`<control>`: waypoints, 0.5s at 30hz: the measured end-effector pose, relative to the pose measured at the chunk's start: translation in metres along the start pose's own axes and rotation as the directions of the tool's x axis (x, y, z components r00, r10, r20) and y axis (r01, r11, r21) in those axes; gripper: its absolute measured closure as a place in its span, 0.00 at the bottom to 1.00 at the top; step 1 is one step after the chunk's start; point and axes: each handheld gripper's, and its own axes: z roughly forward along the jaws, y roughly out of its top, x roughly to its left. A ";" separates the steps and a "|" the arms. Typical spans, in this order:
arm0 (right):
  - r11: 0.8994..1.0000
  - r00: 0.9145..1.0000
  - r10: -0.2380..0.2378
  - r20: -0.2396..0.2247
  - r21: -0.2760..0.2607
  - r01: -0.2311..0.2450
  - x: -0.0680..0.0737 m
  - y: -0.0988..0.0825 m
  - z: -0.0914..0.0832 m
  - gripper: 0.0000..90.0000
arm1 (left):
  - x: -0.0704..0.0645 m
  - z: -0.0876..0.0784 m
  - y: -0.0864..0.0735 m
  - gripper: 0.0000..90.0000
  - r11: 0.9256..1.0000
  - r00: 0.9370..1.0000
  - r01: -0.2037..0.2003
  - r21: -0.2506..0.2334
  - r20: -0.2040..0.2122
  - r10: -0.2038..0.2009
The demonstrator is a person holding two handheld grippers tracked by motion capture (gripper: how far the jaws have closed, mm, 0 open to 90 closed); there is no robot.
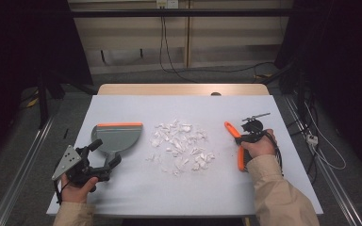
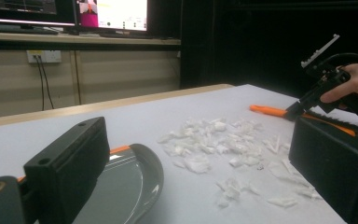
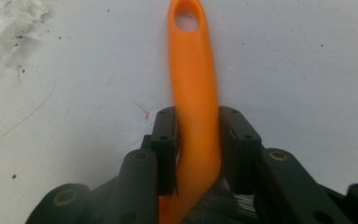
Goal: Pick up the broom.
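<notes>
The table (image 1: 136, 193) carries a dustpan (image 1: 119, 136) on your left and paper scraps (image 1: 181, 146) mid-table. Your left gripper (image 1: 104, 157) gapes empty beside the dustpan. Your right gripper (image 3: 196, 140) clamps the brush handle (image 3: 193, 88); the scraps lie leftward, across its long axis.

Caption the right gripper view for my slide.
Right gripper clamps the orange brush handle lying on the white table.

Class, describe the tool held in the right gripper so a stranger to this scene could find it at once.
Start at the white table and find the pile of white paper scraps at its middle. To the right of it lies an orange-handled brush, clamped in the right gripper. Its long, slim orange handle with a hanging hole sets it apart from the broad grey dustpan to the left of the scraps.
</notes>
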 end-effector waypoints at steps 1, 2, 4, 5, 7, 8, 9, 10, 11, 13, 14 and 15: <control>1.000 1.000 -0.009 0.010 -0.001 0.009 0.001 0.000 0.000 0.78 | -0.001 0.001 0.000 0.06 1.000 1.000 0.000 0.001 0.001 0.000; 1.000 1.000 -0.009 0.010 -0.001 0.009 0.001 0.000 0.000 0.78 | -0.001 0.001 0.000 0.06 1.000 1.000 0.000 0.001 -0.001 0.000; 1.000 1.000 -0.009 0.014 0.005 0.009 0.002 0.001 0.000 0.78 | -0.001 0.001 0.000 0.06 1.000 1.000 -0.003 0.006 0.000 0.003; 1.000 1.000 -0.007 0.024 0.008 0.006 0.003 0.002 0.001 0.78 | -0.001 0.001 0.000 0.06 1.000 1.000 -0.003 0.004 0.000 0.003; 1.000 0.999 -0.029 0.041 0.013 0.028 0.006 0.003 0.001 0.79 | -0.001 0.000 0.000 0.06 1.000 1.000 -0.007 0.003 -0.001 0.007; 0.999 0.998 -0.045 0.052 0.019 0.044 0.008 0.004 0.001 0.80 | -0.001 0.000 0.000 0.06 1.000 1.000 0.000 -0.001 -0.003 0.000; 0.998 0.997 -0.058 0.059 0.028 0.057 0.009 0.005 0.000 0.80 | -0.001 -0.001 0.001 0.06 1.000 1.000 -0.001 -0.003 -0.004 0.001; 0.998 0.997 -0.063 0.051 0.032 0.061 0.008 0.006 0.001 0.80 | -0.001 -0.002 0.001 0.06 1.000 1.000 -0.003 -0.003 -0.006 0.003; 0.998 0.998 -0.056 0.036 0.036 0.055 0.006 0.006 0.000 0.80 | -0.001 -0.002 0.001 0.06 1.000 1.000 -0.005 -0.003 -0.007 0.005; 0.997 0.997 -0.067 0.034 0.051 0.065 0.006 0.008 0.000 0.80 | -0.001 -0.002 0.001 0.06 1.000 1.000 -0.003 -0.003 -0.010 0.003; 0.996 0.997 -0.071 0.035 0.054 0.069 0.006 0.009 0.000 0.80 | -0.001 -0.002 0.001 0.06 1.000 1.000 0.001 -0.006 -0.011 -0.001; 0.995 0.996 -0.077 0.038 0.059 0.075 0.007 0.010 0.000 0.80 | -0.001 -0.002 0.001 0.06 1.000 1.000 0.002 -0.005 -0.012 -0.002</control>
